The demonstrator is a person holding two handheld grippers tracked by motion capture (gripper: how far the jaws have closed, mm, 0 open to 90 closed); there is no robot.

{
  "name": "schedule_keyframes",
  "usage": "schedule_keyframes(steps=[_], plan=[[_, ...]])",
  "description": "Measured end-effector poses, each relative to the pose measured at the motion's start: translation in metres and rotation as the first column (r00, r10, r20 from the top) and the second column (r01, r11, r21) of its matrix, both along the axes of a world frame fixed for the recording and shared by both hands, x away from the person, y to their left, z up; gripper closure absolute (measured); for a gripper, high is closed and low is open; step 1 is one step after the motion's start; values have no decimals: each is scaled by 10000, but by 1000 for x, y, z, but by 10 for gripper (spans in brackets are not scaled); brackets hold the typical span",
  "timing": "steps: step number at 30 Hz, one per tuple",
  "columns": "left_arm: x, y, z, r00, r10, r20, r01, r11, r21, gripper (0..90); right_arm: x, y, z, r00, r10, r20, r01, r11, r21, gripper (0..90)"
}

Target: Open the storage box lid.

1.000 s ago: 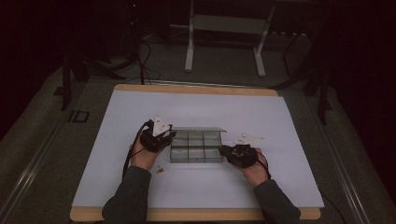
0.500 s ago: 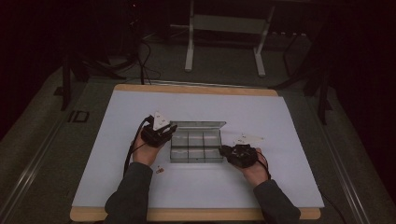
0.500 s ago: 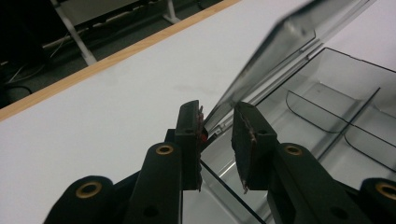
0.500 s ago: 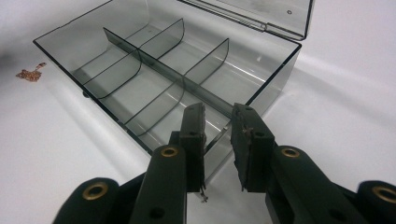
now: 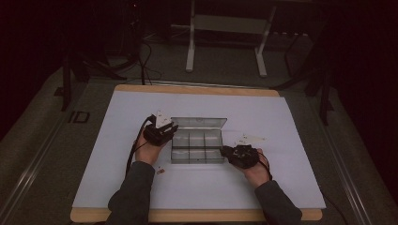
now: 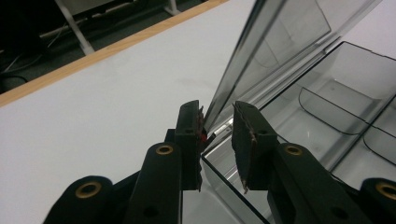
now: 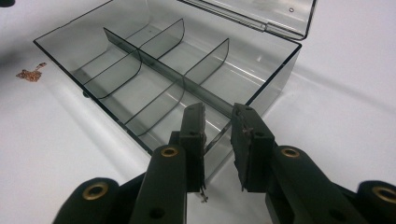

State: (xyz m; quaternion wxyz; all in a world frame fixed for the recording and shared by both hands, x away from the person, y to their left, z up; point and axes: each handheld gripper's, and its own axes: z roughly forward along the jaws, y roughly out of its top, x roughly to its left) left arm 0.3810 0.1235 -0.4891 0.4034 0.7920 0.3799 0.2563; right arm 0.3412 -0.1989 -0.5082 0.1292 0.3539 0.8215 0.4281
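A clear grey box [image 5: 197,149] with several compartments lies mid-table, its hinged lid [image 5: 199,123] standing up at the far side. In the left gripper view the lid [image 6: 280,51] runs down between the jaws of my left gripper [image 6: 217,109]. One pad [image 6: 189,135] sits against the lid's edge and the other stands apart; these jaws have just been closing. In the high view that gripper [image 5: 172,129] is at the box's far left corner. My right gripper [image 7: 218,112] straddles the near corner of the box [image 7: 154,84] with a gap between its pads; in the high view it [image 5: 224,151] is at the box's right end.
A small coppery tangle [image 5: 161,170] lies on the white table sheet [image 5: 291,122] just left of the box's front, and shows as well in the right gripper view [image 7: 30,73]. The wooden table edge [image 6: 93,56] runs along the far side. Dark stands and cables are beyond it.
My left gripper has shifted slightly toward the far side at the box's left end, and the lid stands a little higher. The right hand has kept still.
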Motion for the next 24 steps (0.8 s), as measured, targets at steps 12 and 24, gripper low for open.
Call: schedule_keyframes(steps=[12, 24], plan=[[9, -1, -2, 9997, 156, -180, -157, 9998, -92, 733, 0, 0, 0, 10000, 4, -2, -4, 10000, 5, 748], [15, -1, -4, 9993, 292, -243, -296, 9994, -193, 733, 0, 0, 0, 10000, 8, -10, -8, 10000, 14, 744]])
